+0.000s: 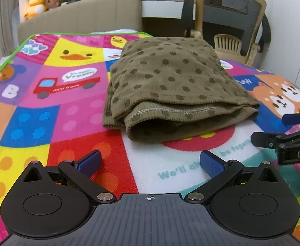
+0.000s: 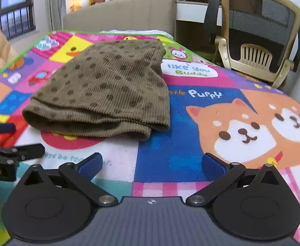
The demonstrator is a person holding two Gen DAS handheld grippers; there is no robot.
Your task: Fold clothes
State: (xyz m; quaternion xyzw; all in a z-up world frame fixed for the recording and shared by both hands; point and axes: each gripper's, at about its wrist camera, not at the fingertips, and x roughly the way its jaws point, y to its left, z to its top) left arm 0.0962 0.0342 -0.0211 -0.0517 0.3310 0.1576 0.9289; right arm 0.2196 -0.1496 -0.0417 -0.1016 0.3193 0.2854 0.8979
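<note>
Olive dotted corduroy garment (image 1: 170,82) lies folded in layers

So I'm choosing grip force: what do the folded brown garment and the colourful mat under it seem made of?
Folded brown garment: soft ribbed knit or fine corduroy, matte, judging by its ridges and stitched hem. Colourful mat: short-pile printed fabric, apparently fuzzy, non-glossy.

Black left gripper (image 1: 150,162), blue ribbed pads (image 1: 90,161), silver pivot screws (image 1: 104,196)

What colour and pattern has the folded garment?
Olive-brown garment with darker dots; clearest in the left wrist view.
</note>
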